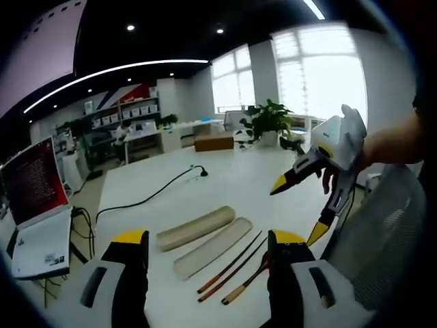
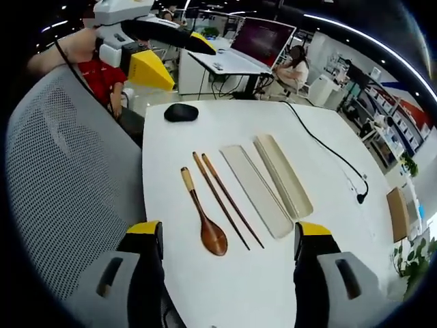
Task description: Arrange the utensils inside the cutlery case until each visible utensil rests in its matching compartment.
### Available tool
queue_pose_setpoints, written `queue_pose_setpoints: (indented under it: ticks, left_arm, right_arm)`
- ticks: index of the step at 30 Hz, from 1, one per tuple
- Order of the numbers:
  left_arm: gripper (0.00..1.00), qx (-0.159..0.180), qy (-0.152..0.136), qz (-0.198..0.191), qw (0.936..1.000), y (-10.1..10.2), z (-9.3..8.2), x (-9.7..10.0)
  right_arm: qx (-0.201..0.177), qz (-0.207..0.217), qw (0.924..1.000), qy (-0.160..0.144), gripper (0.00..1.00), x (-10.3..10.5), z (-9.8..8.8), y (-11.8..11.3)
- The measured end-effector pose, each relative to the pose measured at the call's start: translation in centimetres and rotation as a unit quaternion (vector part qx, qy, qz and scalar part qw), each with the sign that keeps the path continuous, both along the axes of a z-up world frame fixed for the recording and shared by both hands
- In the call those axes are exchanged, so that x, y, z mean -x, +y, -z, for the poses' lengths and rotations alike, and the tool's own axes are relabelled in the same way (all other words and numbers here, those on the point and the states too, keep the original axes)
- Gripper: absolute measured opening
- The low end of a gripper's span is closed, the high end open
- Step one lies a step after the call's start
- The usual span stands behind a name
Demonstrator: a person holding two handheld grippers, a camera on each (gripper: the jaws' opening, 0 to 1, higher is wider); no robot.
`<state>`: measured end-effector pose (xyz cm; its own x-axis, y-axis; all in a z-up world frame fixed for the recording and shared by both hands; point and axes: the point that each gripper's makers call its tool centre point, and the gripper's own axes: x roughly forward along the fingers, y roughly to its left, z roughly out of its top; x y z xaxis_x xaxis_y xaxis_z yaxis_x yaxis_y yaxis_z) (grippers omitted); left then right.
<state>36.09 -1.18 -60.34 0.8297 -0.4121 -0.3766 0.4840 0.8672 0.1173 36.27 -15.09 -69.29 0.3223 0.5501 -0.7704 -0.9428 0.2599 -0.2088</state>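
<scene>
On the white table (image 2: 225,287) lie a wooden spoon (image 2: 202,215), a pair of wooden chopsticks (image 2: 226,198), a flat beige lid (image 2: 256,190) and the deeper beige case tray (image 2: 283,175), side by side and roughly parallel, none of the utensils in the case yet. The spoon and chopsticks look light, stiff and thin, lying flat on a smooth top, so they may slide or roll when pinched; a hold near mid-shaft, across the narrow width, seems best. The spoon's handle offers more to bite than its bowl. The case tray looks light and rigid, likely to skid if nudged.

The right claw (image 2: 229,263) hovers released above the near table edge, holding nothing. The left claw (image 1: 208,256) is also spread and empty, over the opposite side. The spoon lies nearest the table edge beside a mesh chair (image 2: 68,184). A black cable (image 2: 328,154) and a dark mouse (image 2: 181,112) lie apart, leaving open room.
</scene>
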Motion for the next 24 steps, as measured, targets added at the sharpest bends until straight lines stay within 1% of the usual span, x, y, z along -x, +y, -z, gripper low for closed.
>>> queue_pose_setpoints:
  ticks: [14, 24]
  left_arm:
    - [0.72, -0.003, 0.003, 0.002, 1.0000, -0.05, 0.18, 0.02]
    - [0.72, -0.003, 0.004, 0.000, 1.0000, -0.02, 0.18, 0.00]
  right_arm:
    - [0.005, -0.003, 1.0000, 0.003, 0.78, 0.17, 0.36, -0.09]
    - [0.004, 0.000, 1.0000, 0.004, 0.77, -0.12, 0.46, -0.11]
